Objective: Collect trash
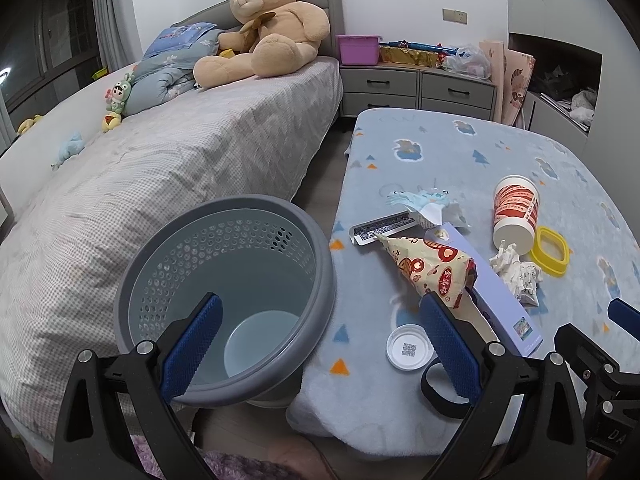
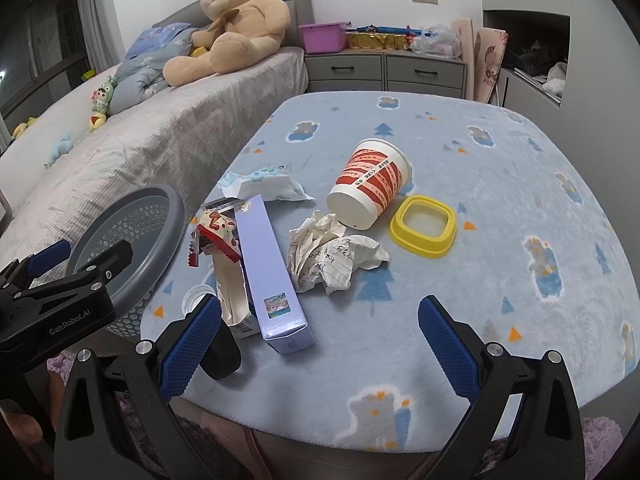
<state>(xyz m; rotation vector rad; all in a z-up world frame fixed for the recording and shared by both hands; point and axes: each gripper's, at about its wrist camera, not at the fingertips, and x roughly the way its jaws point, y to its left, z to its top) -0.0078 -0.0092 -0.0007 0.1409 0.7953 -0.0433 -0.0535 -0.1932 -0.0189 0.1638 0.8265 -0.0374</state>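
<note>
Both claws, the left claw [image 1: 320, 344] and the right claw [image 2: 320, 344], hang with fingers spread apart and empty at the table's [image 2: 500, 184] near edge. The grey bin [image 1: 240, 280] stands off the table's left edge. A paper cup [image 2: 370, 182] lies tipped mid-table, touching crumpled paper [image 2: 332, 256], with a purple box [image 2: 268, 268] toward the left edge.

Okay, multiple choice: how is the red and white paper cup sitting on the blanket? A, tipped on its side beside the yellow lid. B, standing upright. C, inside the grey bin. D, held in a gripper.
A: the paper cup lies on its side, next to the yellow lid and the crumpled paper.
</note>
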